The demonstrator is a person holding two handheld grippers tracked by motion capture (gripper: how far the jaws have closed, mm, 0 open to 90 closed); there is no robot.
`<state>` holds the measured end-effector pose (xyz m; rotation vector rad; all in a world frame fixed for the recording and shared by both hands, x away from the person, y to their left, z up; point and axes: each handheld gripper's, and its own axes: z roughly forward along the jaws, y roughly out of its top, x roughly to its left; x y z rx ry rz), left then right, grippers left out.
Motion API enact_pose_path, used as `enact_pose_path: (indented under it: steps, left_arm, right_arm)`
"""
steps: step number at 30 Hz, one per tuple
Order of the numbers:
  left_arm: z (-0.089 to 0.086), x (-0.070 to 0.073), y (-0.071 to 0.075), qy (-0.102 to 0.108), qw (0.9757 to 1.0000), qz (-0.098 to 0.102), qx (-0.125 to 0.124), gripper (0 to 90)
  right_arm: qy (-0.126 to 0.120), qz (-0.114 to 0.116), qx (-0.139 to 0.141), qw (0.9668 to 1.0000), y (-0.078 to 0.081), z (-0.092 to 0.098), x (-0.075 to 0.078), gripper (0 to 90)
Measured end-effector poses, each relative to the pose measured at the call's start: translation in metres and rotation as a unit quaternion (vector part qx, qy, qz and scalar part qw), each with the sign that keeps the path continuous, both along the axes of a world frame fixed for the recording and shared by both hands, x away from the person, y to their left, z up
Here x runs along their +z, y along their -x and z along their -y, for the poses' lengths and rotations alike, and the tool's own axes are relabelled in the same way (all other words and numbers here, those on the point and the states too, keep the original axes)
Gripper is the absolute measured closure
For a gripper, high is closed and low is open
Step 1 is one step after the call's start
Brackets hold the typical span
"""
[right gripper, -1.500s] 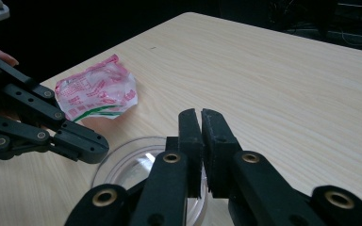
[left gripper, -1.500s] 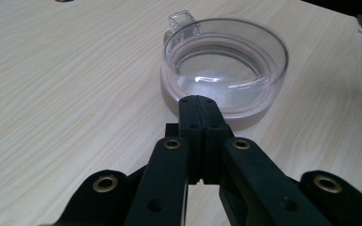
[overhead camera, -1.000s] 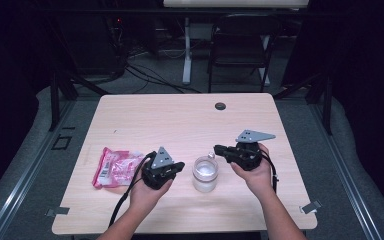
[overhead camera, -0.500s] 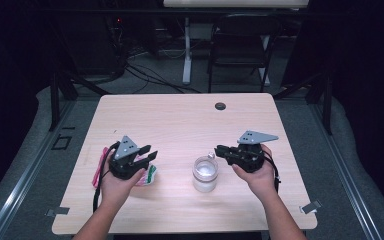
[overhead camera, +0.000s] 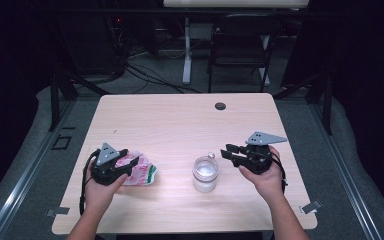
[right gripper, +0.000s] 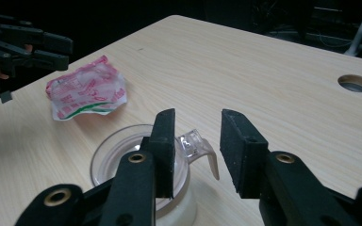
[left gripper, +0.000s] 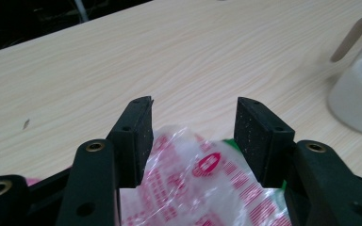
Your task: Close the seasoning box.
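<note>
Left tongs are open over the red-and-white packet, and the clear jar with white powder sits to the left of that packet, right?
Not quite. In the high view the jar sits to the right of the packet, near the right tongs. The left tongs, just opened, are over the packet.

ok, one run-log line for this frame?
left gripper: open, jaws just opening, over red-white packet | right gripper: open, jaws just opening, beside clear jar | table: nothing held

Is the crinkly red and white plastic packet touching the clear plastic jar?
Apart. In the high view, bare wooden table shows between the crinkly red and white plastic packet and the clear plastic jar.
</note>
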<state>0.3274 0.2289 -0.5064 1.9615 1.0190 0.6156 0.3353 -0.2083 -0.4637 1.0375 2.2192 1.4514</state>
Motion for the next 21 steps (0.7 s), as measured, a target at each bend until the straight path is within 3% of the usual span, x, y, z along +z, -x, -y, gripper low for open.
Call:
enact_pose_path:
  steps: [7, 11, 21]
  left_arm:
    - [-0.004, -0.018, -0.006, -0.008, 0.9999, -0.015, 0.002, 45.1]
    - [0.002, -0.026, -0.010, -0.034, 0.9991, -0.027, -0.006, 45.1]
    - [0.011, -0.039, -0.019, -0.058, 0.9969, -0.048, -0.020, 45.0]
  right_arm:
    - [0.011, -0.015, -0.027, 0.9995, -0.004, 0.005, -0.016, 60.2]
    - [0.019, -0.026, -0.051, 0.9982, -0.007, 0.011, -0.029, 57.3]
    - [0.023, -0.051, -0.112, 0.9922, -0.012, 0.027, -0.058, 54.7]
